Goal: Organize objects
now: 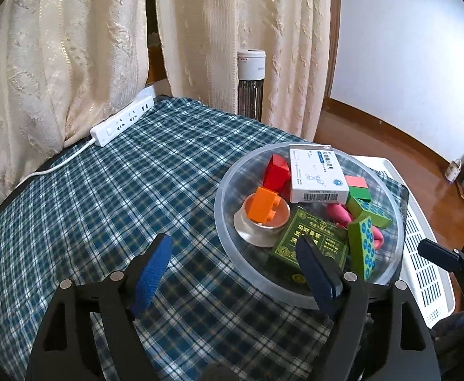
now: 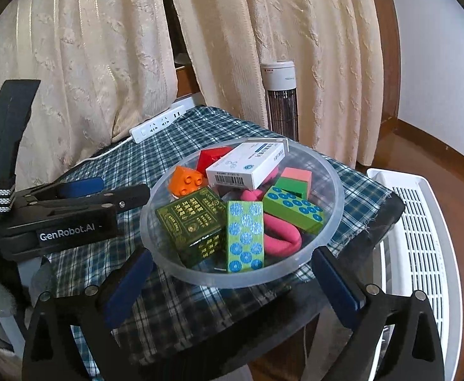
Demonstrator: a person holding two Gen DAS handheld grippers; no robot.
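1. Judging from how things lie, the gathering looks all but done: every loose item in view sits in the clear plastic bowl [image 2: 333, 222], and the plaid tablecloth [image 1: 104, 197] beyond the jaws carries only a white power strip [image 1: 120, 123], far ahead and to the left of the left gripper [image 1: 235, 270].
2. Both tools are empty. The left gripper's jaws stand wide apart with nothing between them; its right finger overlaps the bowl's near-left rim in the view, and whether it touches I cannot tell.
3. The right gripper [image 2: 232, 273] also has its jaws spread wide, the bowl's near rim lying just ahead of and between the fingertips, unclamped.
4. Bowl contents:
   - white medicine box [image 2: 247, 165] on top at the far side
   - red block [image 2: 209, 157]
   - orange toy brick [image 1: 263, 204] in a small metal cup [image 1: 263, 228]
   - dark green box with gold print [image 2: 193, 225]
   - two green blocks with blue dots [image 2: 244, 235]
   - green-and-pink block [image 2: 295, 179]
   - a pink soft piece [image 2: 282, 238] underneath
5. What remains is likely only moving the bowl, if anything.
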